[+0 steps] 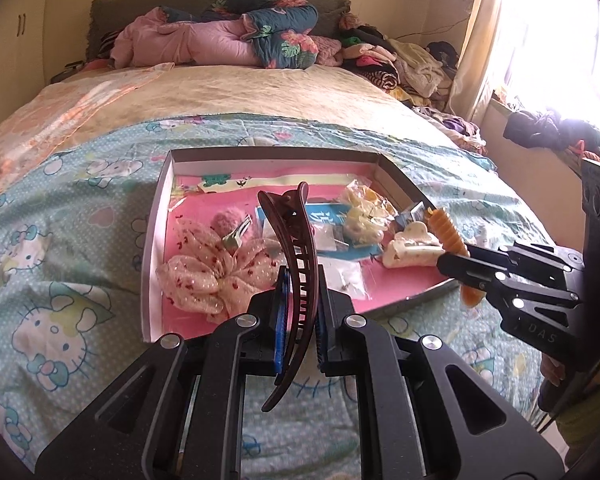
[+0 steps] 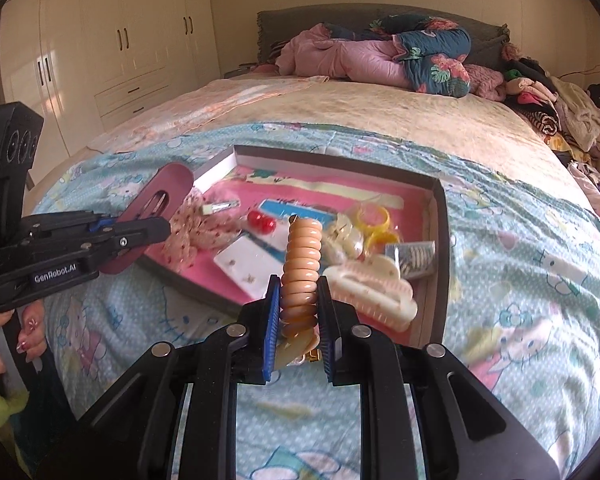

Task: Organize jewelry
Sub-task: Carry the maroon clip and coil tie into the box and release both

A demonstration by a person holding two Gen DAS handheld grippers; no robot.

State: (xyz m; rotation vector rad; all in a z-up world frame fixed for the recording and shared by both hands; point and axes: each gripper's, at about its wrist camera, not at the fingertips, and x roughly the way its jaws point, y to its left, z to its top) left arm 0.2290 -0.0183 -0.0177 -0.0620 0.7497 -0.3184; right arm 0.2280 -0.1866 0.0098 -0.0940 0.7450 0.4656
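Observation:
My left gripper [image 1: 302, 282] is shut on a long dark brown toothed hair clip [image 1: 296, 240], held upright over the near edge of a shallow pink-lined box [image 1: 156, 240] on the bed. My right gripper [image 2: 299, 294] is shut on an orange ribbed hair clip [image 2: 302, 256], also above the box's near side. Each view shows the other tool: the right gripper [image 1: 458, 268] with the orange clip [image 1: 450, 232], and the left gripper [image 2: 140, 230] with the brown clip [image 2: 170, 186]. In the box [image 2: 442, 240] lie a cream claw clip [image 2: 374, 296], a floral scrunchie [image 1: 204, 276], red beads [image 2: 262, 222] and small packets.
The box rests on a cartoon-cat bedsheet [image 1: 60, 280]. Rolled quilts [image 1: 236, 36] and a heap of clothes [image 1: 404, 60] fill the head of the bed. A wardrobe [image 2: 120, 40] stands on the left, a bright window [image 1: 560, 40] on the right. A hand [image 2: 28, 332] holds the left tool.

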